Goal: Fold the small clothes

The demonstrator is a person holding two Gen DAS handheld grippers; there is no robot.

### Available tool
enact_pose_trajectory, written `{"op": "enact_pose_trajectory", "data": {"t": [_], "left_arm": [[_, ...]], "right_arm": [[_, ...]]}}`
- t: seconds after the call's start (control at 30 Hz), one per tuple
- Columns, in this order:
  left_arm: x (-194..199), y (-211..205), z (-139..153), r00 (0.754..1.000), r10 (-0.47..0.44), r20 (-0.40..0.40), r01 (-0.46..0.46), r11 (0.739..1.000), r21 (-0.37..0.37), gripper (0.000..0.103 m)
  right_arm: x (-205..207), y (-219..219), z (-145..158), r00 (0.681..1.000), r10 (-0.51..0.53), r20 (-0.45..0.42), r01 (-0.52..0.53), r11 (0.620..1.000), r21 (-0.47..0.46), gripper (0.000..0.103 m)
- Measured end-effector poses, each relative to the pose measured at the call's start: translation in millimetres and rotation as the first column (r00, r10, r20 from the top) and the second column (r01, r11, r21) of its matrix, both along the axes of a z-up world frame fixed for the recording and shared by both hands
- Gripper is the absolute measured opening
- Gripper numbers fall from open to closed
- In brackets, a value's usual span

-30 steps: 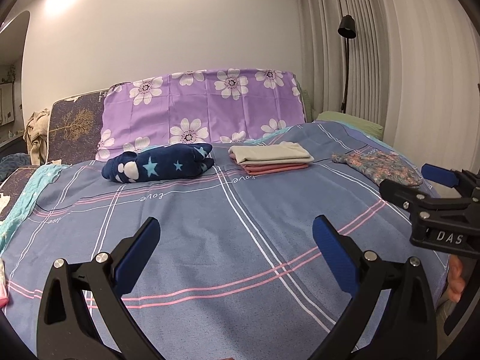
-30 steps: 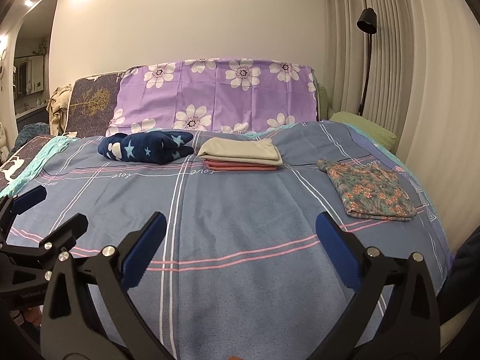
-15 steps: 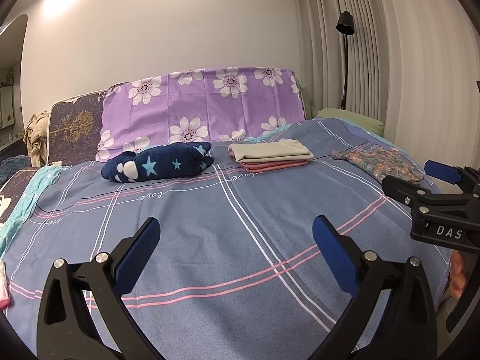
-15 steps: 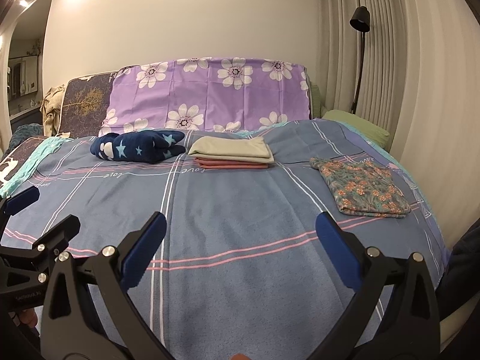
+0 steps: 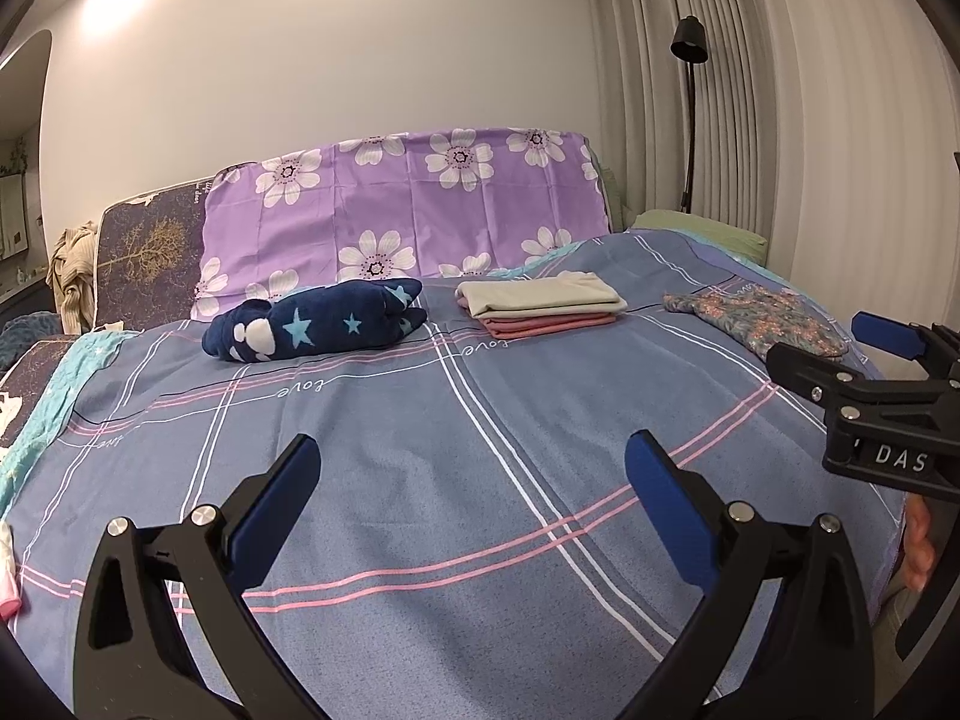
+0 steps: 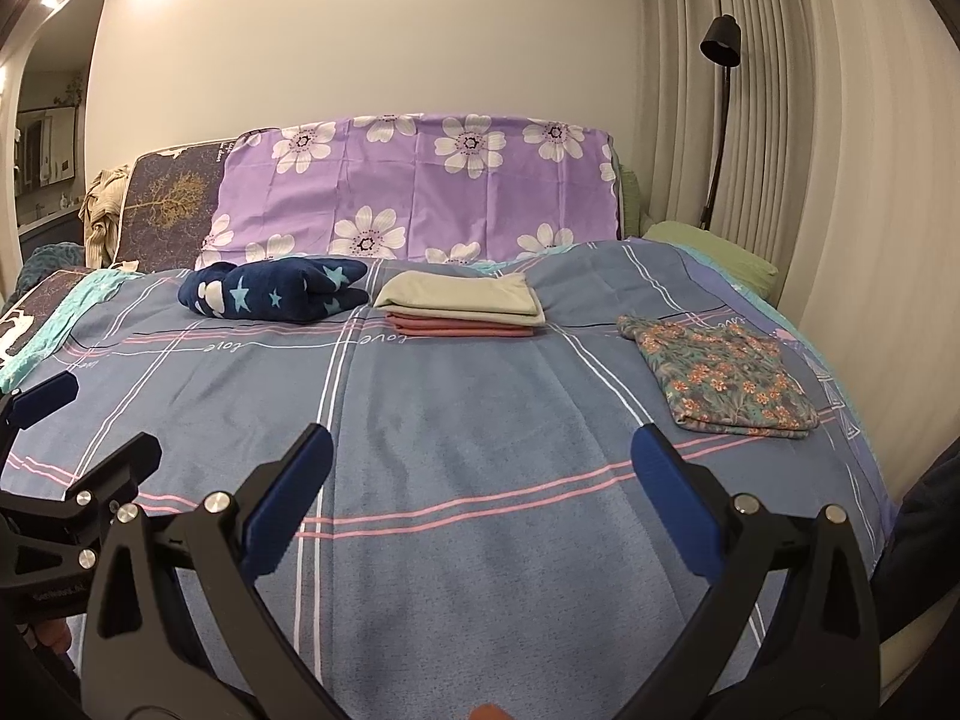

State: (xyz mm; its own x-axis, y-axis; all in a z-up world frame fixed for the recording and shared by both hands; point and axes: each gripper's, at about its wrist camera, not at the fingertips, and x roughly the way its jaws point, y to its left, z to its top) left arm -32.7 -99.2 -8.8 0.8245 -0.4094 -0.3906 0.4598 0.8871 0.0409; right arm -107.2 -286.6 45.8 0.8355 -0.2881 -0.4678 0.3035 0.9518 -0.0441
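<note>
Both tools hover above the near part of the bed (image 6: 456, 396), each spread wide and empty: left tool (image 5: 471, 468), right tool (image 6: 480, 462). The floral garment (image 6: 723, 375) lies flat on the bed's right side, far-right of the right tool and well apart from it. The folded beige-and-pink stack (image 6: 465, 312) and the navy star-print bundle (image 6: 273, 291) lie at the far end.

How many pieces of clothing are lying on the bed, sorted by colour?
Navy with stars: 1
Beige, top of the stack: 1
Pink, under the beige: at least 1, layers hard to separate
Floral green: 1
Total: at least 4
</note>
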Motion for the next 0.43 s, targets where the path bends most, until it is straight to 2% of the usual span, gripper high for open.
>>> {"op": "enact_pose_trajectory", "data": {"t": [0.43], "left_arm": [[2.0,-6.2,-5.6,1.0,0.001,-0.01,-0.001,0.999,0.034,0.102]], "right_arm": [[3.0,-0.5,-7.0,1.0,0.015,-0.024,-0.015,1.0,0.001,0.101]]}}
